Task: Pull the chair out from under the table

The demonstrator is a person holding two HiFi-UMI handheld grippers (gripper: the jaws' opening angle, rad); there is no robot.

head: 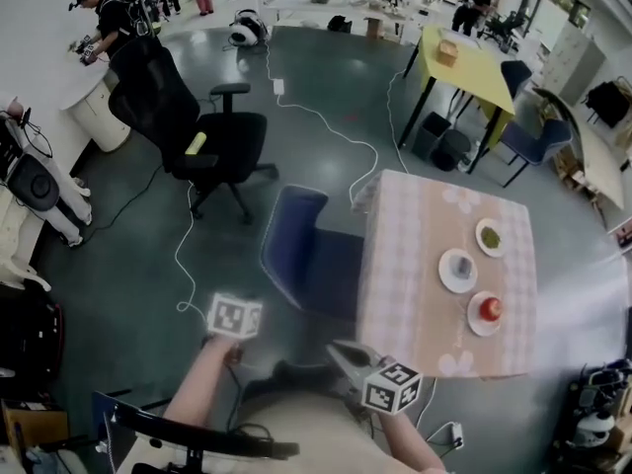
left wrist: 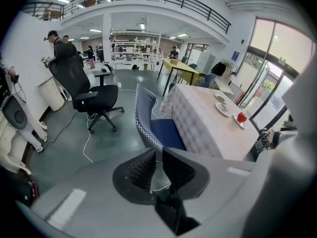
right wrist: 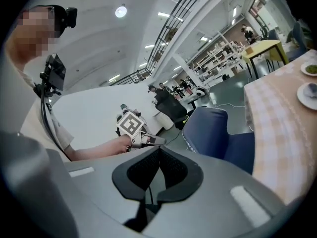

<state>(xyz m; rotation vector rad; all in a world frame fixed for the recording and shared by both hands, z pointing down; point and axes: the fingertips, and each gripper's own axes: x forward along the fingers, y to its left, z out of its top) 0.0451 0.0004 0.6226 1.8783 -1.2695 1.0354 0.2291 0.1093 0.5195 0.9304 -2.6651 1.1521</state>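
A blue chair (head: 306, 255) stands on the floor with its seat partly under a table (head: 415, 215) covered in a pale checked cloth. Its backrest (left wrist: 146, 115) faces me. My left gripper (left wrist: 158, 155) hovers short of the backrest, touching nothing, its pads a narrow gap apart and empty. In the head view its marker cube (head: 234, 316) sits low left of the chair. My right gripper (right wrist: 158, 152) is shut and empty, held near the table's near corner (head: 341, 355), with the chair (right wrist: 210, 130) ahead of it.
Three dishes sit on the cloth: a white plate (head: 457, 270), a green one (head: 491, 236), a red one (head: 487, 311). A black office chair (head: 197, 136) stands at the left rear. A white cable (head: 183, 255) trails across the floor. A yellow table (head: 474, 62) is further back.
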